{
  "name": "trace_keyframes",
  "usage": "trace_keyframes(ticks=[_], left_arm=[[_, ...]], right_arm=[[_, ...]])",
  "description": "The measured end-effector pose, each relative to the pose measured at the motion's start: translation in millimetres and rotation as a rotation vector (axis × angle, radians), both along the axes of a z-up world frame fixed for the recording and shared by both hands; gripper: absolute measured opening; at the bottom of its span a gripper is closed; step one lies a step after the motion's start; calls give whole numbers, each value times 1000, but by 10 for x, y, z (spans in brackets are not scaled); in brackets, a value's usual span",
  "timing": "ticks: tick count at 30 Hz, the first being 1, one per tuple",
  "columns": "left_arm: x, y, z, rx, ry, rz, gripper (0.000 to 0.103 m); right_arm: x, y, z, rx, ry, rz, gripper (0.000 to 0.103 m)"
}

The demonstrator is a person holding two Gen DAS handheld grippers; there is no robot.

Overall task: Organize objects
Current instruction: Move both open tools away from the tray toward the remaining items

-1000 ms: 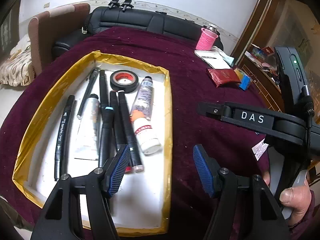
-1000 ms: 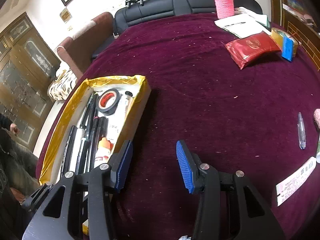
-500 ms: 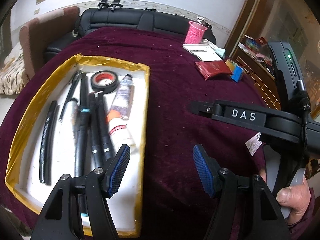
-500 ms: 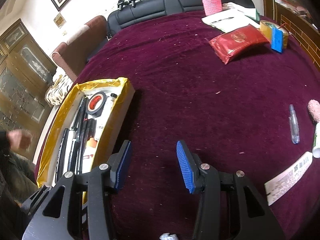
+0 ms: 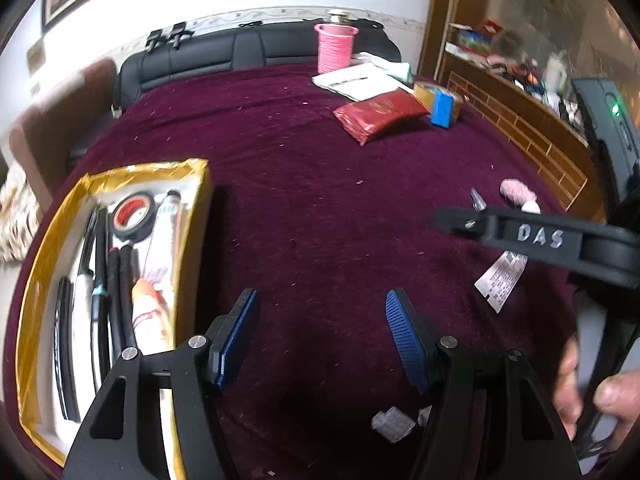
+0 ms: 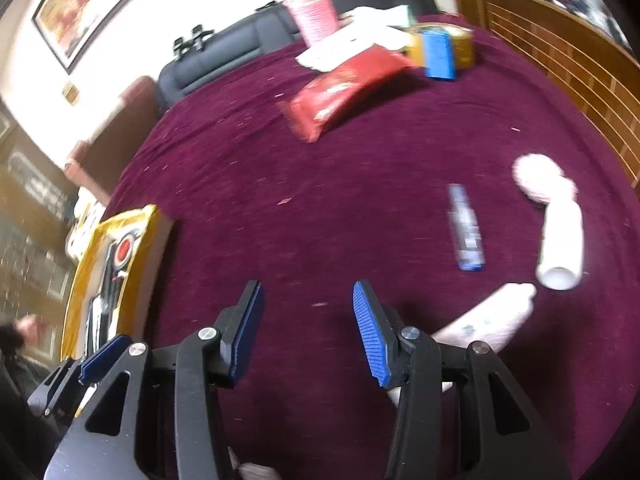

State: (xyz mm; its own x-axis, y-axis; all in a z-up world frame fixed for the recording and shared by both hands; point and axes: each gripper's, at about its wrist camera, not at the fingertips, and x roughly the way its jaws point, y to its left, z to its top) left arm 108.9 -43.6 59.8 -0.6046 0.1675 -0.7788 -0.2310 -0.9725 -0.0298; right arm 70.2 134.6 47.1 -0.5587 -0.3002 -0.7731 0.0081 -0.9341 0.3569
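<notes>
Maroon cloth covers the surface (image 5: 312, 208), with a black sofa and a framed picture behind it. At far left sits the gold-edged tray (image 5: 200, 184), already holding markers, a roll of black tape (image 5: 132, 216) and two tubes. Over the last second both views have slid rightward: the tray, which lay under the left gripper's fingers, now lies off to their left, and loose items have come into sight on the right. My reading is that the tray visit is finished and the next pick is being sought (no target is yet settled).

Left gripper (image 5: 320, 336): fingers apart, roughly half spread, nothing between them, only bare cloth beneath. A crumpled scrap of paper (image 5: 394, 424) lies near its right finger.

Right gripper (image 6: 306, 334): fingers apart, somewhat narrower, empty, hovering over cloth. Unsorted things lie to its right: a printed paper slip (image 6: 486, 320) partly behind the right finger, a small blue-capped vial (image 6: 466, 228), a white tube (image 6: 562, 240) and a pink fuzzy item (image 6: 540, 178). Farther back, well apart, rest a red packet (image 6: 344, 88) and a pink cup (image 6: 316, 14).
</notes>
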Motion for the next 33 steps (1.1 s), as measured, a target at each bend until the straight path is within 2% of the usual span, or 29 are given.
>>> trace_keyframes(ticks=[10,21,27,33], left_arm=[[-82,241,-71,-36,-27,-6,59],[-130,344,-151,-43,-58,-30,59],[-238,290,-82,19,-68,-39,59],[-338,535,-56,79,-99,-143,59]], right_arm=[[37,560,-85,-49,-11,-100,45],[7,756,-126,-76,-11,-118,45],[70,1172,88,-59,45,-195,45],[27,1484,75,-28,21,-232,45]])
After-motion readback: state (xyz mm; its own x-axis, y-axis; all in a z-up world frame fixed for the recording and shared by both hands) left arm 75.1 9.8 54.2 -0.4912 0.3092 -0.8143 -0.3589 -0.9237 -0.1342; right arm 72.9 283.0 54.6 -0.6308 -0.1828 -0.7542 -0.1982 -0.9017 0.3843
